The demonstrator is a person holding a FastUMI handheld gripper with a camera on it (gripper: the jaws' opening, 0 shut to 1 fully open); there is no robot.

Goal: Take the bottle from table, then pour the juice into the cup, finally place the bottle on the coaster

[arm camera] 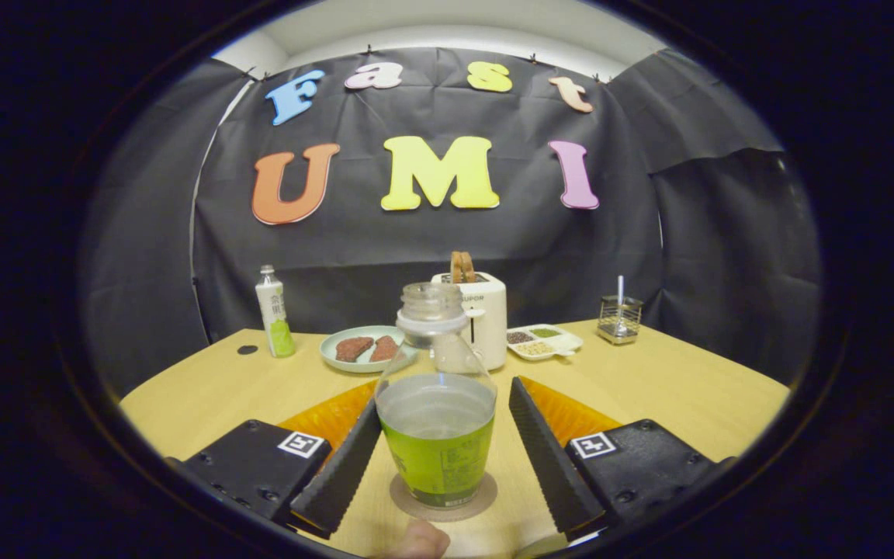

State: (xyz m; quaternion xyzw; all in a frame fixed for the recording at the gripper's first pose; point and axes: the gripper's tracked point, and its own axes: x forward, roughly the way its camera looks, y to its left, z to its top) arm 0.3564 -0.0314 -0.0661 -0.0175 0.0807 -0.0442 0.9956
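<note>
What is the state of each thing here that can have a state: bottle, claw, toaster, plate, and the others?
bottle: uncapped, upright, partly filled, standing on the coaster
claw: open, a finger on each side of the bottle, apparently not pressing it
toaster: bread sticking up from its slot
plate: holds two brown pieces
divided tray: compartments filled
second bottle: capped, upright
wire holder: upright, something standing in it

Gripper (435,446) open, level, low over the near edge.
Fingers (342,466) spread wide, symmetric, converging forward, neither pressing on anything. Person's fingertip (418,541) shows below, between the finger bases.
</note>
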